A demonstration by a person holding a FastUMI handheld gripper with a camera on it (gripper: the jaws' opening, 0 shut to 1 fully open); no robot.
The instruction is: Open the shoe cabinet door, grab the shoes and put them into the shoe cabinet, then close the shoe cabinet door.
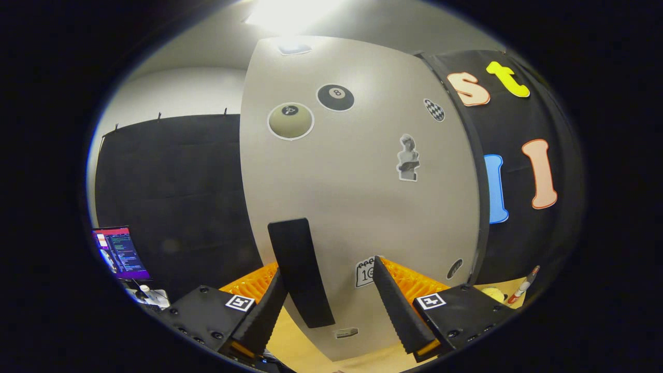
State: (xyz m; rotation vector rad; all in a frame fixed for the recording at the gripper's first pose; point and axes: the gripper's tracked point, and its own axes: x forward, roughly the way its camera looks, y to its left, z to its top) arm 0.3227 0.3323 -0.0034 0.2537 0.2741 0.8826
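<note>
The shoe cabinet door [362, 197] is a pale grey panel with several stickers on it, standing close in front of me. Its black vertical handle [300, 269] lies between my fingers, nearer the left one. My gripper [327, 265] is open, with a wide gap from the handle to the right finger [399, 305]. I cannot tell whether the left finger [261, 316] touches the handle. The door's lower edge ends just above a light wooden surface [295, 336].
A lit laptop screen [119, 254] stands far off to the left, before a black cloth wall. A marker pen [523, 285] and a small yellow object [492, 294] lie on the wooden surface beyond the right finger.
</note>
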